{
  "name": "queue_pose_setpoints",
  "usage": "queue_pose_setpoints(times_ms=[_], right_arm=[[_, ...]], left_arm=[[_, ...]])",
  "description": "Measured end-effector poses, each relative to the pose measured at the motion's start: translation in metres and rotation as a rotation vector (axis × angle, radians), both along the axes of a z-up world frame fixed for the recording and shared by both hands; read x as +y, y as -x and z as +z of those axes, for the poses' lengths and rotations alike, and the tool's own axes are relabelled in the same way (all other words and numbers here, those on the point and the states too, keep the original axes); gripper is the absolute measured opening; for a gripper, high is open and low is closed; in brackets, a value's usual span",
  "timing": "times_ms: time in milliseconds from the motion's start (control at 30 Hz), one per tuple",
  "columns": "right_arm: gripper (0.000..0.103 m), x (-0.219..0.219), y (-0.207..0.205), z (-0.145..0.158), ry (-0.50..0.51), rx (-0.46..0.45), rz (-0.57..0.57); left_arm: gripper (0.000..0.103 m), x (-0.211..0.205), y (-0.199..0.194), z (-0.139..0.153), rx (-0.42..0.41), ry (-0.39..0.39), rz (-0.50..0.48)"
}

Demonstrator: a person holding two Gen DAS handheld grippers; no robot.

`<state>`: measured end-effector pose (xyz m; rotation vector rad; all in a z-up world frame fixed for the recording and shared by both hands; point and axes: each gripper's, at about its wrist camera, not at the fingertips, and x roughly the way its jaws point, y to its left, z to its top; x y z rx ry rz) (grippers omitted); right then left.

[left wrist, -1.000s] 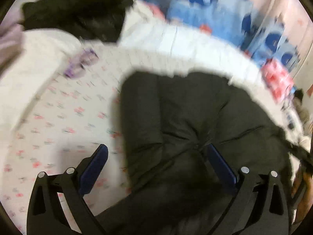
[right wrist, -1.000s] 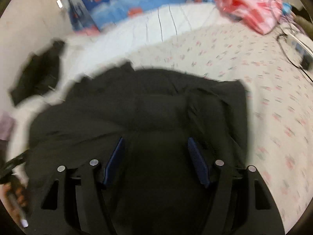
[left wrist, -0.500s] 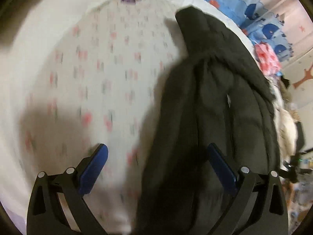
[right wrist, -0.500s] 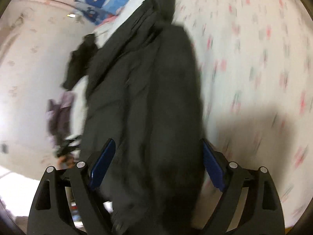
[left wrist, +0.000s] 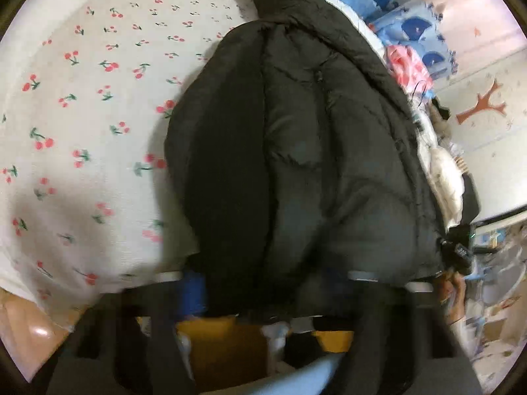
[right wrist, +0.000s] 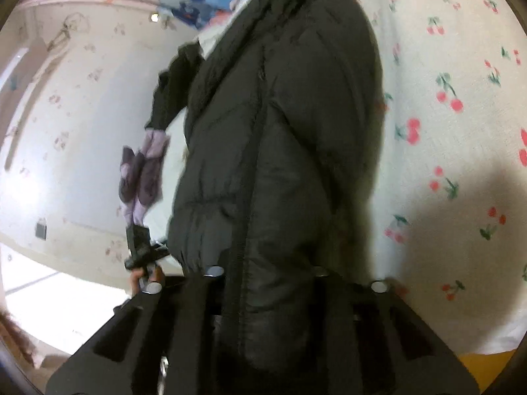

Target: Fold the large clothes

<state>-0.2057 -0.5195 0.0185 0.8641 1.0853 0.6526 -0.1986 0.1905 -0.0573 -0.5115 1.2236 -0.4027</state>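
Note:
A black puffer jacket [left wrist: 296, 131] lies lengthwise on a white cherry-print bed sheet [left wrist: 82, 115], its collar end far from me. My left gripper [left wrist: 263, 283] is at its near end, jaws closing, with the padded fabric bulging between them and one blue pad [left wrist: 194, 293] against it. In the right wrist view the same jacket [right wrist: 280, 131] fills the middle. My right gripper [right wrist: 266, 283] has its jaws closing on the near hem, pads buried in fabric. The two grippers hold the same end, side by side.
Blue whale-print bedding [left wrist: 411, 23] and a pink-red cloth [left wrist: 405, 65] lie at the far end. A purple garment [right wrist: 141, 177] and another dark piece [right wrist: 171, 89] lie left of the jacket. The sheet [right wrist: 444, 98] spreads to the right. The bed's edge is near me.
Both grippers swung to the jacket's near end. Their jaws, wide apart before, have come together on the fabric. The jacket now lies lengthwise away from me.

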Motion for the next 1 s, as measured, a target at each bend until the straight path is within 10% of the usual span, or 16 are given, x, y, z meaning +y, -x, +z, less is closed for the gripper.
queue_pose_setpoints(times_ms=[67,467,633,767,1000], right_arm=[[0.01,0.008,-0.003,0.024,-0.025,-0.069,-0.012],[0.008,-0.006,0.038,0.198,-0.159,-0.415,-0.004],[0.019,-0.029,0.102,0.14,-0.08,-0.226,0.095],[0.041,-0.056,0.142,0.051,-0.125,-0.004,0.069],[0.073,-0.074,0.159,0.013,-0.258,0.007,-0.001]], left_arm=[[0.02,-0.005,-0.001,0.018,-0.031,0.007,0.005],[0.013,0.013,0.061,0.197,-0.334,0.207,-0.048],[0.033,0.029,0.116,0.149,-0.219,0.159,-0.231],[0.054,0.061,0.134,0.073,-0.064,0.191,-0.181],[0.092,0.091,0.14,0.033,-0.096,0.312,-0.046]])
